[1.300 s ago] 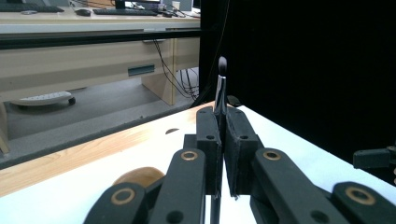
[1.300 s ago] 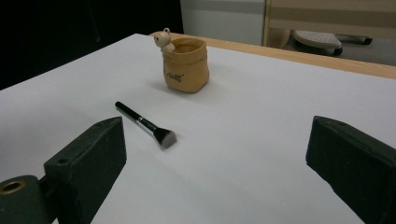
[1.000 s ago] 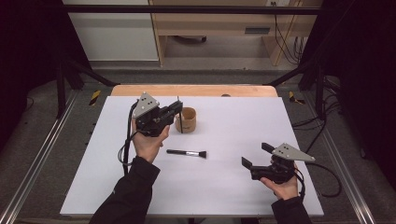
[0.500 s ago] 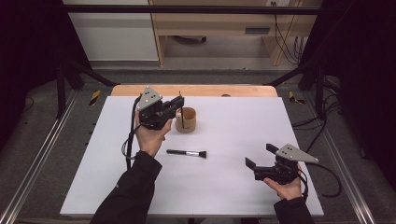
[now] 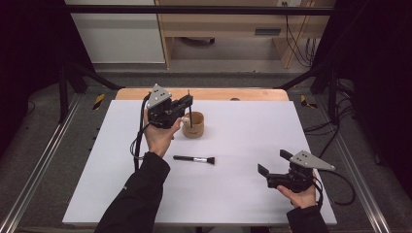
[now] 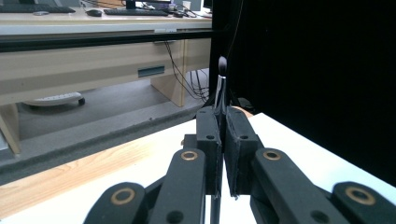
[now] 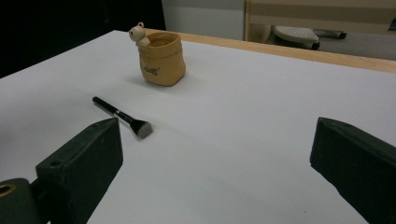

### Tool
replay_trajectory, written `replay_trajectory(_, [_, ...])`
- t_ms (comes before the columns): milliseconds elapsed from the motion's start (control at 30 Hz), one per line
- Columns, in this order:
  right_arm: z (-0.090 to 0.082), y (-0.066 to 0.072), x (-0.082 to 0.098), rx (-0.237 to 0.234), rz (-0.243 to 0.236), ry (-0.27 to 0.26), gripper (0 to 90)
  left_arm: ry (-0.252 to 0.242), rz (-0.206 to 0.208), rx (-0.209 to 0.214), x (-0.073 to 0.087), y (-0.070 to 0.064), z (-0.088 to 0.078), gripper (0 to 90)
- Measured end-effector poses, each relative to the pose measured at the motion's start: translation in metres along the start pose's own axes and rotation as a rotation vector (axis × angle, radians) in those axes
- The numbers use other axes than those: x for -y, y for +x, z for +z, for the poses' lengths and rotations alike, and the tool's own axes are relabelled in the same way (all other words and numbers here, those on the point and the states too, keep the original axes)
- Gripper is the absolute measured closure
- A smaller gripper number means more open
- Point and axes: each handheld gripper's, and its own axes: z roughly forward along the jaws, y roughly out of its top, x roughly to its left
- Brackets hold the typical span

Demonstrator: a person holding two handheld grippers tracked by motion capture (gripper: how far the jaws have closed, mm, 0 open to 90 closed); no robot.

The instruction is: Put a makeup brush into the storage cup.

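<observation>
Carried toward the cup, the left tool pinches a thin brush (right tool wide, idle), which could catch the rim and tip it.

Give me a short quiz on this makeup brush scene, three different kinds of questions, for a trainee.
1. True or false: the left claw is shut on a thin black makeup brush held upright.
2. Which claw has its jaws wide open? A) left B) right C) both
3. Fill in: the flat black brush lying on the white table is ___ the tan fabric pot with a small bear figure.

Key:
1. True; the left gripper view has the jaws clamped on the handle, bristles up.
2. B; the right claw holds nothing.
3. Apart from; it lies a little way off, on the person's side.
</observation>
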Motion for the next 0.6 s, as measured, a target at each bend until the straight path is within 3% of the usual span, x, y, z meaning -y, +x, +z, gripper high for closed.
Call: replay_trajectory(600, [0.0,0.0,0.0,-0.001,0.0,-0.001,3.0,0.019,0.002,-0.034,0.002,0.011,0.035,84.9])
